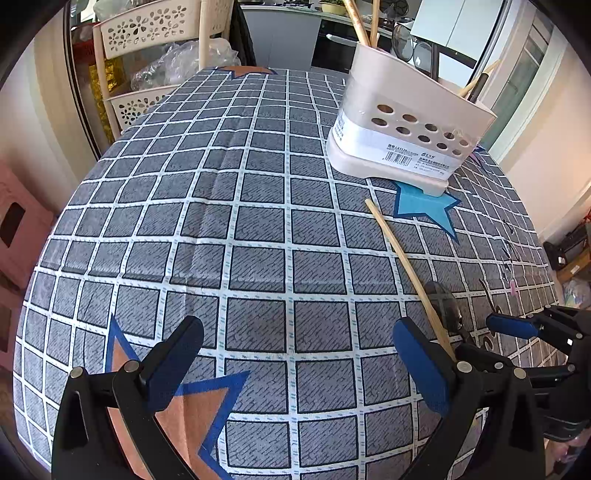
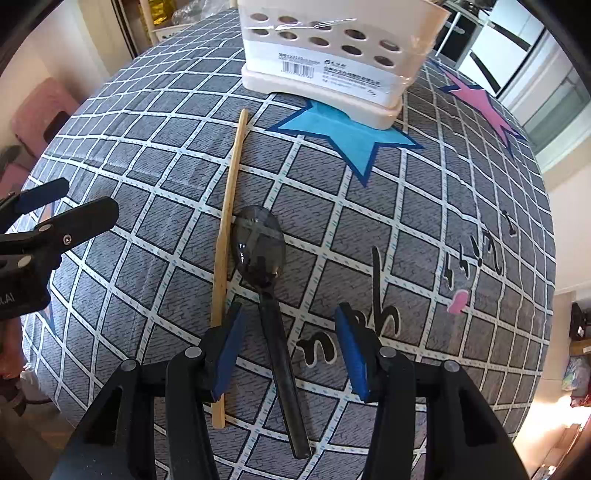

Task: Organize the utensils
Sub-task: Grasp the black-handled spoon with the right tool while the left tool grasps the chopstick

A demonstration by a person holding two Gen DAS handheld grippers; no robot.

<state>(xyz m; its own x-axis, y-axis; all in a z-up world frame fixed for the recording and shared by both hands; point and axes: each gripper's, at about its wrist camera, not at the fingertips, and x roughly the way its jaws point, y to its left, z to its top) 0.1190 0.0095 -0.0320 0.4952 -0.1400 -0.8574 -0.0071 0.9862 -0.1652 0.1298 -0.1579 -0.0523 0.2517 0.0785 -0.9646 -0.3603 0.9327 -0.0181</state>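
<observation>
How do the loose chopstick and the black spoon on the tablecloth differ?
The chopstick is pale wood, thin and straight; the spoon is black, with a broad oval bowl. The spoon's handle lies between the open right gripper's fingers; the chopstick lies just outside its left finger. Both lie flat, side by side, pointing toward the utensil holder.

Home dining area, checked tablecloth (image 1: 258, 206), plastic storage rack (image 1: 147, 33), kitchen counter (image 1: 288, 22) behind, pink stool (image 2: 48, 110)

Glossy dark spoon (image 2: 260, 251), matt wooden chopstick (image 2: 229, 206) — woven cloth (image 2: 147, 147), smooth plastic holder (image 2: 332, 55).
</observation>
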